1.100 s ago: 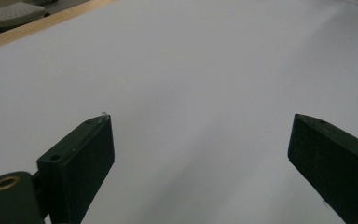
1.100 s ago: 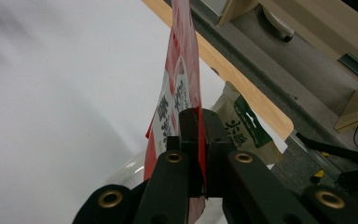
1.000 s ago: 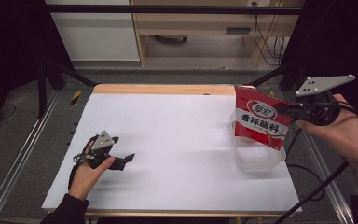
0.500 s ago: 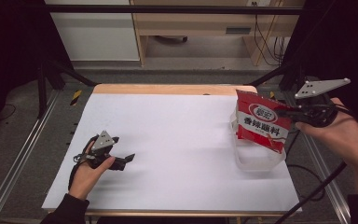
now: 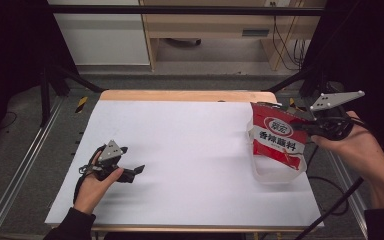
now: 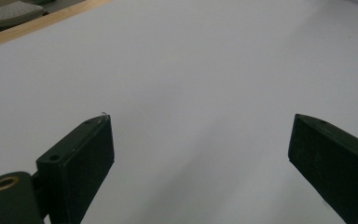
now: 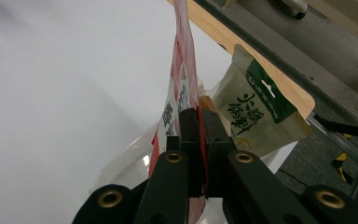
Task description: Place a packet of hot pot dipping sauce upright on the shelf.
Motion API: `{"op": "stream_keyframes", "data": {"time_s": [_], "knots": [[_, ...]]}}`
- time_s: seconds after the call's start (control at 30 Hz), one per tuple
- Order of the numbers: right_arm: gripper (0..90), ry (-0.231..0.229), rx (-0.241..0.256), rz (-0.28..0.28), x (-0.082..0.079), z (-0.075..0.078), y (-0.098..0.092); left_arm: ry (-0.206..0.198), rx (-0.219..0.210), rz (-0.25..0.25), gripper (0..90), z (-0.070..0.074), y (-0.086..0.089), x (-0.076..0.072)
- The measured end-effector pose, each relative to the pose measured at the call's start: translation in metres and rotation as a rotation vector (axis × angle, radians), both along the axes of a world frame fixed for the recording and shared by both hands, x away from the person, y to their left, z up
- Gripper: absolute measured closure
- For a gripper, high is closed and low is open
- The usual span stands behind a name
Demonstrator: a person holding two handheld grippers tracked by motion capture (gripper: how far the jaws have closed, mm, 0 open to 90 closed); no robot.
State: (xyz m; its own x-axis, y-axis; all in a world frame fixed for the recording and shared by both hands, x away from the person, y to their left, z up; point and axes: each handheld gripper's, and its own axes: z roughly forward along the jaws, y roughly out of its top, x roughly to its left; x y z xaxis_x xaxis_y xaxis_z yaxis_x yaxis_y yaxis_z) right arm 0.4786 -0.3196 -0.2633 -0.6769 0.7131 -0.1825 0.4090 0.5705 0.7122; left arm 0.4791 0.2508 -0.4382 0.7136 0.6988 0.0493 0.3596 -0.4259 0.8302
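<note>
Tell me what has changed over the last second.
The right tool, shut on the red seasoning packet, has carried it slightly toward the near edge and lower over the clear plastic container. Nothing was grasped or released. The left tool stays open, resting on the white table; the green packet lies beyond.

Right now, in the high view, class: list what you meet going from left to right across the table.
Left gripper → bare white table → red packet over a clear container → right gripper.
</note>
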Motion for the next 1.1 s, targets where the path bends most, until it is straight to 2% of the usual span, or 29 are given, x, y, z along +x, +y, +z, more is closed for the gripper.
{"op": "stream_keyframes", "data": {"time_s": [0.27,0.33,0.47,0.7,0.87,1.1], "knots": [[90.0,0.023,0.017,-0.021,-0.004,-0.022,-0.010,0.001,0.004,-0.005,6.7,-0.001,-0.002,0.000],[89.9,0.024,0.038,-0.023,-0.004,-0.026,-0.012,0.002,0.004,-0.006,6.7,-0.001,-0.002,0.000],[89.9,0.019,0.059,-0.037,-0.005,-0.031,-0.015,0.004,0.006,-0.006,6.7,-0.002,-0.002,0.000],[89.8,0.036,0.072,-0.067,-0.012,-0.037,-0.027,0.005,0.006,-0.005,6.7,-0.002,-0.001,0.000],[89.7,0.049,0.069,-0.090,-0.014,-0.041,-0.033,0.008,0.011,-0.009,6.7,-0.002,-0.003,0.000],[89.3,0.087,0.030,-0.113,-0.016,-0.045,-0.038,0.010,0.013,-0.009,6.7,-0.003,-0.003,0.000]]}}
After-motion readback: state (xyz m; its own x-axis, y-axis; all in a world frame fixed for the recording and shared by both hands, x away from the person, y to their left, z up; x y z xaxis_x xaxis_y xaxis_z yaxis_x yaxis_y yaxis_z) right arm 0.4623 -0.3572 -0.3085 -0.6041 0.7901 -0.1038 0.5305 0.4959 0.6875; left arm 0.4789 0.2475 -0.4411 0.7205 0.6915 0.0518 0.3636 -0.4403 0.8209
